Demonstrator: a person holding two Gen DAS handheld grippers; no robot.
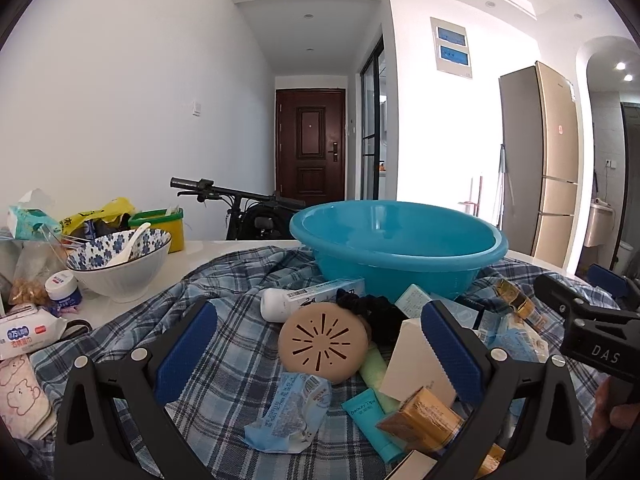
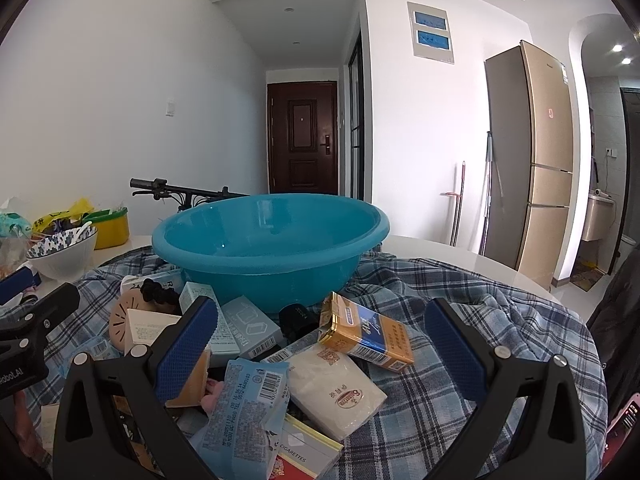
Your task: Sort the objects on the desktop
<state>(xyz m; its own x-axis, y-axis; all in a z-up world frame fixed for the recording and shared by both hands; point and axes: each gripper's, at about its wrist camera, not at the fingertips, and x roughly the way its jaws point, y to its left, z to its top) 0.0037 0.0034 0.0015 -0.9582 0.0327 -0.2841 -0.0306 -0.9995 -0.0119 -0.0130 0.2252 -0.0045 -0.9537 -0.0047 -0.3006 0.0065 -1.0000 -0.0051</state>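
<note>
Desktop objects lie heaped on a blue plaid cloth (image 1: pixel 224 364) that covers the white surface (image 1: pixel 192 256); a turquoise basin (image 1: pixel 396 240) stands on the cloth toward the far edge, with nothing visible inside it; the heap sits just in front of it. Left tongs (image 1: pixel 320 352) are spread wide and hold nothing; between the blue pads a round tan case with a starburst of slots (image 1: pixel 323 345) lies on the cloth, touching a black hair scrunchie (image 1: pixel 372 312) behind it and a pale green tube (image 1: pixel 374 368) beside it; a white bottle with a barcode label (image 1: pixel 292 300) lies on its side nearer the basin; a crumpled blue wrapper (image 1: pixel 292 412) lies at the near edge, and a white box (image 1: pixel 416 364) leans against the right pad above a teal tube (image 1: pixel 370 412) and a small golden box (image 1: pixel 424 424). Right tongs (image 2: pixel 320 344) are likewise spread wide and empty; between them lie a yellow and blue cigarette pack (image 2: pixel 364 332), tilted on top of a white sachet (image 2: pixel 336 388), a blue barcoded packet (image 2: pixel 248 404) and a pale blue box (image 2: pixel 250 328). Toward the left edge, off the cloth, a blue-flowered bowl (image 1: pixel 120 264) holds a white spoon (image 1: pixel 130 246); a yellow tub with a green rim (image 1: pixel 168 224) stands behind it; a wet-wipe pack (image 1: pixel 28 334) lies near the left edge.
</note>
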